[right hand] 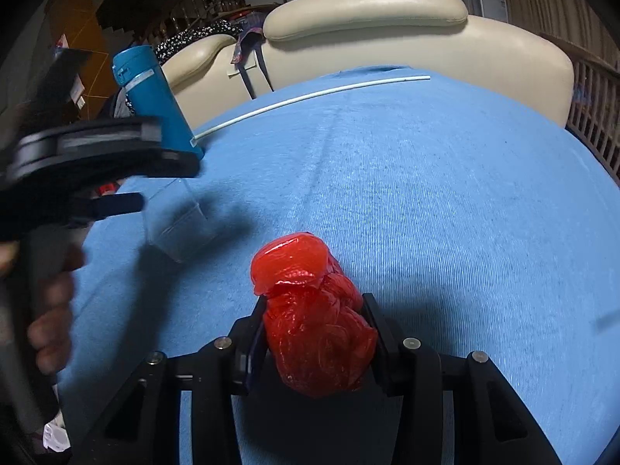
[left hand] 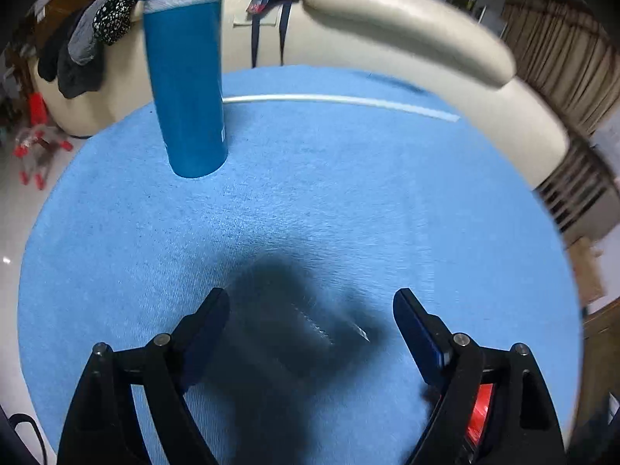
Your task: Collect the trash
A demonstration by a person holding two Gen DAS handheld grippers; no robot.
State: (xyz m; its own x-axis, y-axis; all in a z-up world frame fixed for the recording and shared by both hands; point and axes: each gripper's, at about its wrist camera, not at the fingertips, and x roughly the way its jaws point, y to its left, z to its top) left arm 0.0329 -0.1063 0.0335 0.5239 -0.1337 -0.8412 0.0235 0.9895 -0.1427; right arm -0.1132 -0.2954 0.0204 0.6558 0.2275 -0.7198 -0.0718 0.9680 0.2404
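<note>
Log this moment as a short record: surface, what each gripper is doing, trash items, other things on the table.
surface: table under a blue cloth
right gripper: shut on a crumpled red plastic bag
left gripper: open, nothing between its pads, above the clear plastic box
loose trash: the clear plastic box, lying on the cloth left of the bag
other things: upright blue bottle at the far left; white stick lying near the far edge
behind table: cream sofa

A crumpled red plastic bag (right hand: 316, 317), glossy and bunched into a lump, sits raised above the near part of the blue-covered table (right hand: 426, 201). A clear plastic wrapper (right hand: 178, 224), nearly see-through, lies towards the table's left edge.
</note>
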